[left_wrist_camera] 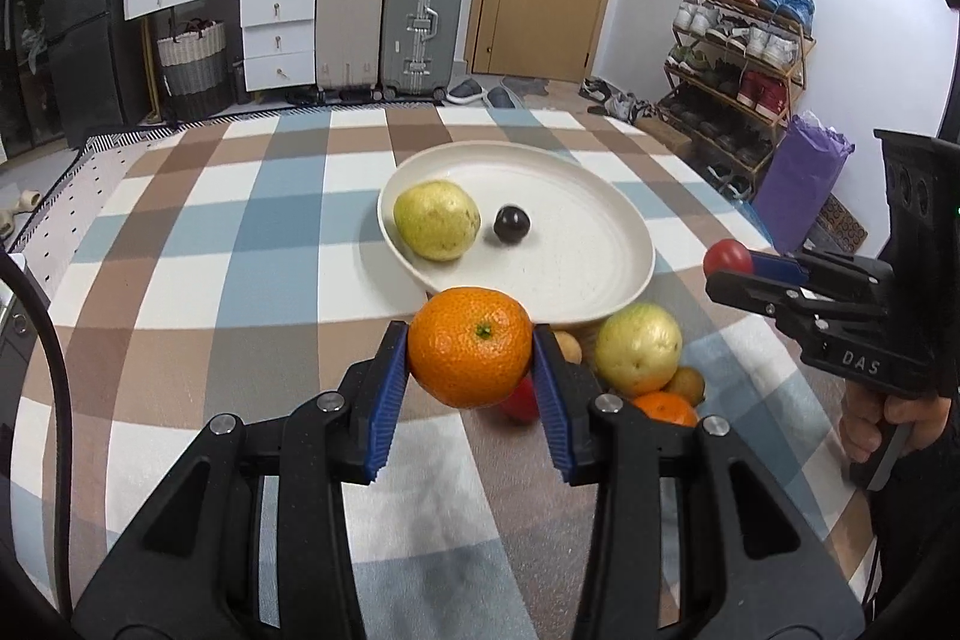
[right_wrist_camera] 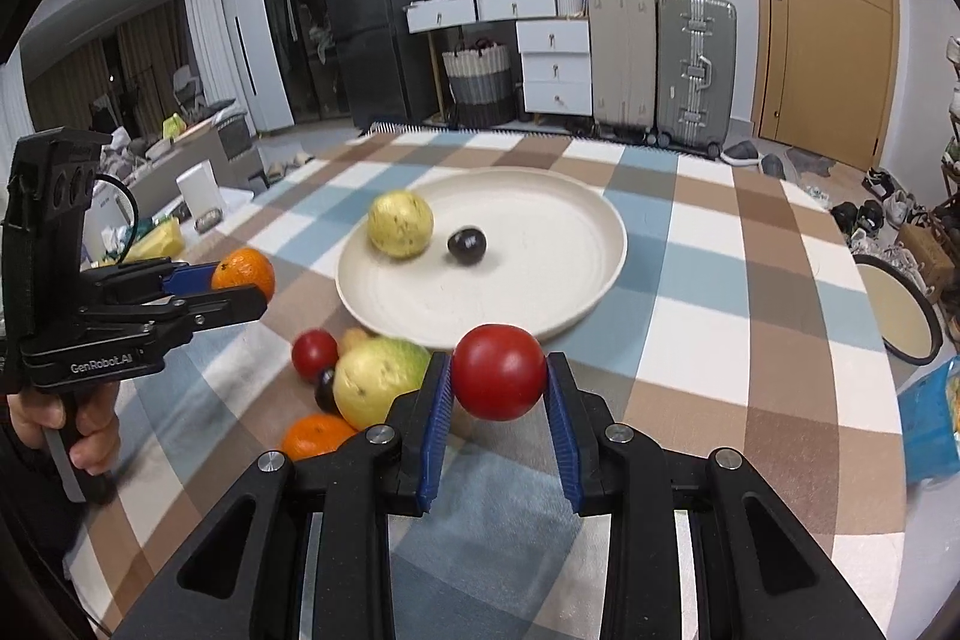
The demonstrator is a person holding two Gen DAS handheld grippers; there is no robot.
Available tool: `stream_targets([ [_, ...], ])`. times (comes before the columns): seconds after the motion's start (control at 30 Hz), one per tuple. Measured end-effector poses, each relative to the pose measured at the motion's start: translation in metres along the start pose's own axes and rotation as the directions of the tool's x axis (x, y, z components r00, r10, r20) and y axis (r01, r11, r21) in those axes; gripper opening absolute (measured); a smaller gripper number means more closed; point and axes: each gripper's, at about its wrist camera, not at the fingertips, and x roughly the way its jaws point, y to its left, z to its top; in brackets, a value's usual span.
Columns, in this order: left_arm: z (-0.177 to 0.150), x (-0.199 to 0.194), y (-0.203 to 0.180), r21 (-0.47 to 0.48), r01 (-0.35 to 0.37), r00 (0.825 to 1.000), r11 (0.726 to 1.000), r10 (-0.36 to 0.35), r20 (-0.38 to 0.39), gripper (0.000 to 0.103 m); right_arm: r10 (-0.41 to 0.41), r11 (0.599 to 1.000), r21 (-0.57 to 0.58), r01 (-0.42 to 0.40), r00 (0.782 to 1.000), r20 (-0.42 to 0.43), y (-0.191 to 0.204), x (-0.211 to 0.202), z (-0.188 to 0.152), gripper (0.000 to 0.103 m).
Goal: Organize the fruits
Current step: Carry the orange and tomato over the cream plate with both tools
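Note:
My left gripper [left_wrist_camera: 471, 358] is shut on an orange [left_wrist_camera: 470, 346] and holds it above the checked cloth, just short of the cream plate [left_wrist_camera: 612, 232]. My right gripper [right_wrist_camera: 498, 379] is shut on a red tomato [right_wrist_camera: 498, 371], also near the plate's [right_wrist_camera: 588, 232] front rim. On the plate lie a yellow-green pear [left_wrist_camera: 436, 219] [right_wrist_camera: 400, 224] and a dark plum [left_wrist_camera: 512, 224] [right_wrist_camera: 467, 246]. Each gripper shows in the other view, the right one [left_wrist_camera: 729, 265] and the left one [right_wrist_camera: 243, 280].
A heap of fruit lies in front of the plate: a green-yellow pear [right_wrist_camera: 378, 377], an orange [right_wrist_camera: 315, 435], a red fruit [right_wrist_camera: 314, 353] and a dark plum [right_wrist_camera: 326, 389]. Suitcases [left_wrist_camera: 423, 19], drawers and a shoe rack [left_wrist_camera: 735, 40] stand beyond the table.

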Motion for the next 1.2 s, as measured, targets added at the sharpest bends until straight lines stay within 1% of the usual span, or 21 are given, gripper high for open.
stream_targets([
  [0.17, 0.015, 0.001, -0.006, 0.005, 0.004, 1.000, 1.000, -0.004, 0.019, 0.037, 0.005, 1.000, 0.004, -0.005, 0.999, 0.032, 0.004, -0.007, 0.011, 0.031],
  [0.27, 0.023, 0.003, -0.011, 0.016, 0.006, 1.000, 1.000, -0.006, 0.023, 0.037, 0.008, 1.000, -0.004, -0.008, 1.000, 0.029, 0.006, -0.006, 0.017, 0.031],
  [0.33, 0.028, 0.004, -0.013, 0.014, 0.022, 0.999, 1.000, -0.022, 0.027, 0.037, 0.009, 1.000, -0.011, -0.008, 1.000, 0.027, 0.007, -0.004, 0.020, 0.031],
  [0.53, 0.042, 0.007, -0.021, 0.023, 0.033, 0.998, 0.999, -0.034, 0.043, 0.037, 0.015, 1.000, 0.001, -0.015, 0.999, 0.034, 0.006, 0.000, 0.027, 0.031],
  [0.67, 0.049, 0.013, -0.026, 0.042, 0.031, 0.998, 0.999, -0.033, 0.047, 0.037, 0.017, 1.000, 0.004, -0.017, 0.999, 0.038, 0.004, 0.003, 0.035, 0.031],
  [0.93, 0.055, 0.037, -0.028, 0.046, 0.031, 0.999, 0.998, -0.032, 0.025, 0.037, 0.018, 1.000, 0.009, -0.018, 0.999, 0.036, 0.000, 0.017, 0.046, 0.031],
  [1.03, 0.055, 0.045, -0.029, 0.046, 0.040, 0.999, 0.998, -0.040, 0.016, 0.037, 0.014, 1.000, 0.020, -0.015, 1.000, 0.028, -0.005, 0.024, 0.049, 0.031],
  [1.2, 0.054, 0.061, -0.031, 0.059, 0.032, 0.999, 0.998, -0.032, -0.002, 0.037, 0.009, 0.999, 0.034, -0.010, 1.000, 0.010, -0.013, 0.036, 0.049, 0.031],
])
